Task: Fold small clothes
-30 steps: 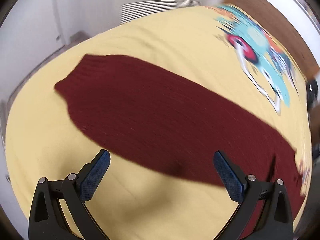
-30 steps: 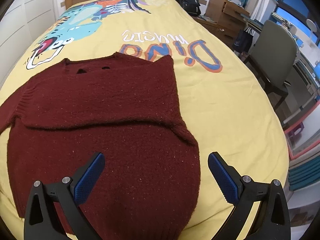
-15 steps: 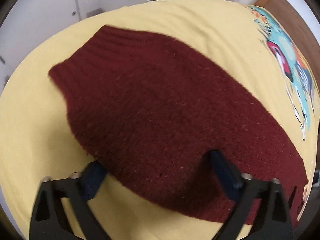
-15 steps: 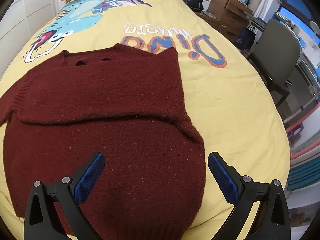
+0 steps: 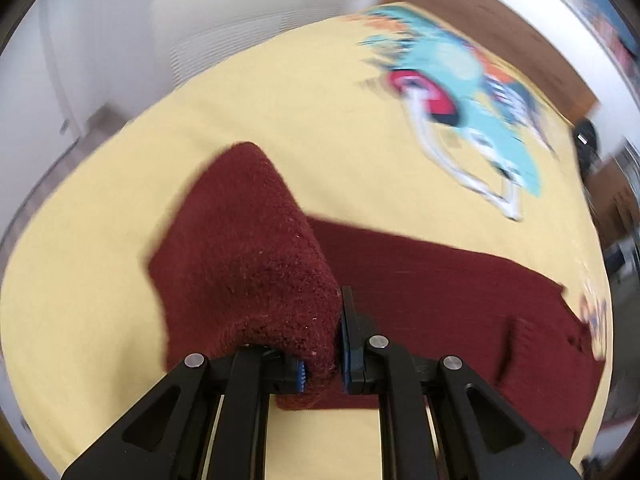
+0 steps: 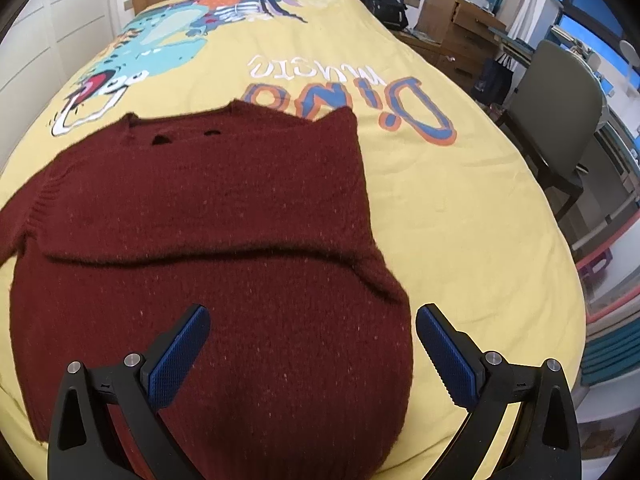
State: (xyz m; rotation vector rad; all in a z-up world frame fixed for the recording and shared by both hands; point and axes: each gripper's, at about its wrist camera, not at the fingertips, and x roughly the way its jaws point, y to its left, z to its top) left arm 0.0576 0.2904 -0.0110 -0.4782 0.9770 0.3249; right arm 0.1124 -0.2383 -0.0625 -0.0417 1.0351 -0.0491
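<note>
Sleeve [image 5: 248, 264] of the sweater [image 6: 208, 240] is clenched in the just-closed left tool [image 5: 339, 344], to be folded across; right tool [image 6: 312, 356] is spread, empty.

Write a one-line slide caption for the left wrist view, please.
Left hand-held gripper shut on a lifted fold of the maroon sweater above the yellow bedspread.

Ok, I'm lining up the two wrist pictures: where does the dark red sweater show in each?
Left wrist view: the dark red sweater fills the lower middle, one sleeve pinched and lifted in the shut left hand-held gripper.
Right wrist view: it lies flat across the centre and left, under the open right hand-held gripper.
Shared landmark: the turquoise dinosaur print on the yellow bedspread.
</note>
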